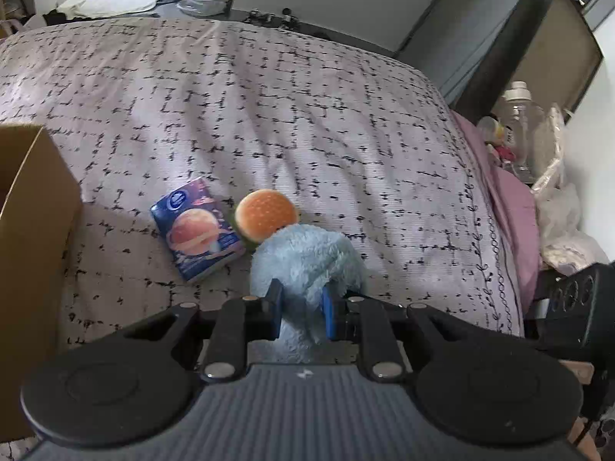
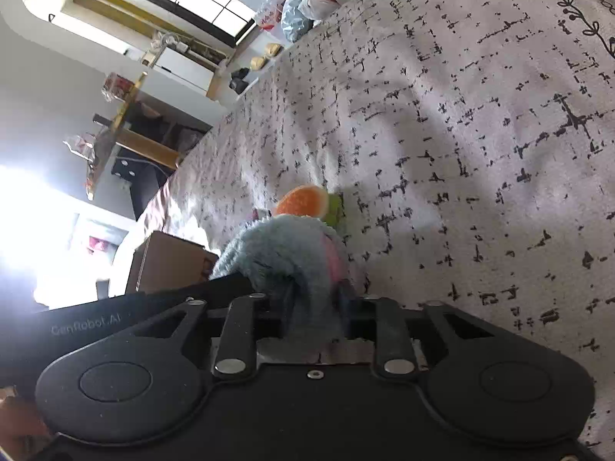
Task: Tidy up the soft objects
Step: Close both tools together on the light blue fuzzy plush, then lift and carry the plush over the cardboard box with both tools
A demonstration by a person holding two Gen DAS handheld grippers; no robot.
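Observation:
A fluffy light-blue plush toy lies on the bed. My left gripper is shut on its near end, blue fingers pressing into the fur. My right gripper is shut on the same plush, which shows a pink patch in the right wrist view. A plush hamburger lies just beyond the blue plush, touching it; it also shows in the right wrist view. A blue packet with a planet picture lies left of the hamburger.
A cardboard box stands at the left on the bed and shows in the right wrist view. The grey patterned bedspread stretches beyond. A nightstand with a clear bottle is at the right bed edge.

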